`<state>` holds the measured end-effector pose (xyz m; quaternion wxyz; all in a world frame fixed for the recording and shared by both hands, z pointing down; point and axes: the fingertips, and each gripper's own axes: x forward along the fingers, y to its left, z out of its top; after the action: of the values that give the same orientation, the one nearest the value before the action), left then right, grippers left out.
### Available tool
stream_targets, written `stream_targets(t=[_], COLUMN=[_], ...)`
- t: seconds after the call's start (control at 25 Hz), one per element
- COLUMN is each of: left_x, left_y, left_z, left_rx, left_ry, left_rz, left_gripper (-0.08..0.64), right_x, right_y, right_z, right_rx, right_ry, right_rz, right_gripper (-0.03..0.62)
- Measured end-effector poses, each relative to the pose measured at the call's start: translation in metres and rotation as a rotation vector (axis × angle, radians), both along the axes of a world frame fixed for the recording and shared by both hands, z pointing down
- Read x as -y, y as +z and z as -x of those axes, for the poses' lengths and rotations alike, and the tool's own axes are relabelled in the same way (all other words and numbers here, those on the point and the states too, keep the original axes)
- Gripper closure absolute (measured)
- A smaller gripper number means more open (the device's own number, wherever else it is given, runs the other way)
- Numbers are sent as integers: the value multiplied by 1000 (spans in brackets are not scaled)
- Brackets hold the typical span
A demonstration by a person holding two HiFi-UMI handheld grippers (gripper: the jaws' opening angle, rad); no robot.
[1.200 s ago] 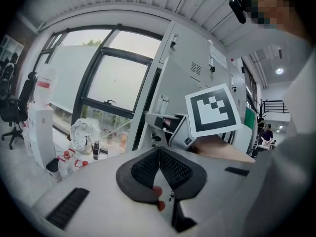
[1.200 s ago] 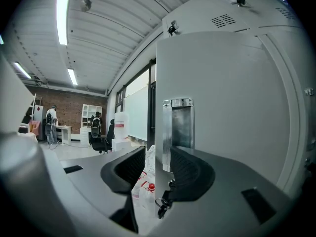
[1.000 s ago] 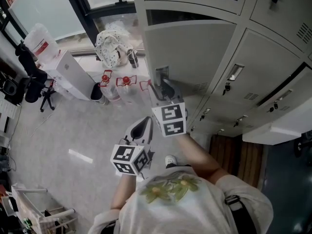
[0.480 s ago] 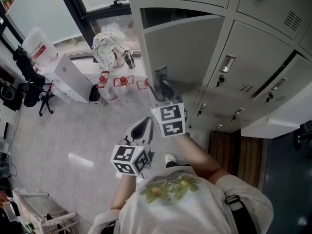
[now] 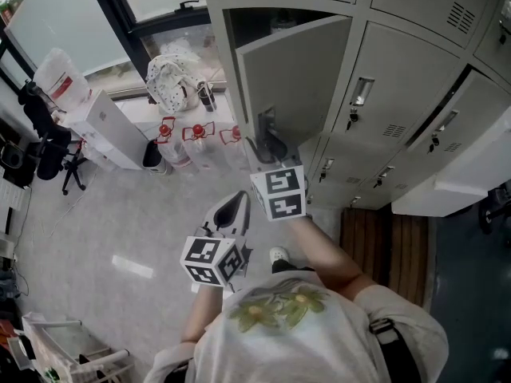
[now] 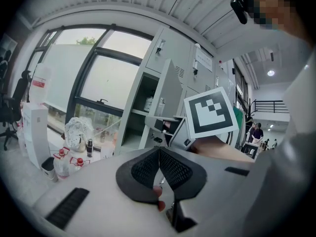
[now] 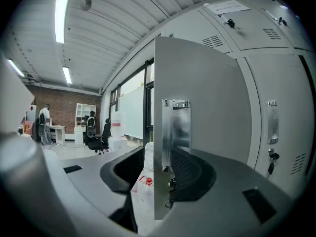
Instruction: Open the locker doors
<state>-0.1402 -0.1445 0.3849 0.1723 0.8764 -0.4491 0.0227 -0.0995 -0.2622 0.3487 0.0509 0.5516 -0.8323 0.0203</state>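
the person wears a pale grey t-shirt [image 5: 335, 333] with a yellow-green flower print [image 5: 275, 308] and a dark strap [image 5: 391, 349] over one shoulder. the left tool [image 5: 232, 207] and right tool [image 5: 267, 146] are light grey, with black ribbed pads [image 6: 143, 169] and white cubes [image 5: 214, 262] of black square markers.

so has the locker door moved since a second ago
Yes. The locker door has swung further open, away from the locker frame; the dark gap at its top is wider.

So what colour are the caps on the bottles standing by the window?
Red. The bottle caps show best in the head view.
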Motion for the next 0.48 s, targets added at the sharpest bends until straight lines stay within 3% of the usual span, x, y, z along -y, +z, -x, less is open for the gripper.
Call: stream_targets(t=[0.48], left_x=[-28], left_y=[0], left_z=[-6], left_rx=[-11], left_ry=[34], left_rz=[-3], left_gripper=[529], right_x=[-26], right_y=[0], right_z=[-18], right_rx=[1], right_ry=[53], right_rz=[-3], right_gripper=[431])
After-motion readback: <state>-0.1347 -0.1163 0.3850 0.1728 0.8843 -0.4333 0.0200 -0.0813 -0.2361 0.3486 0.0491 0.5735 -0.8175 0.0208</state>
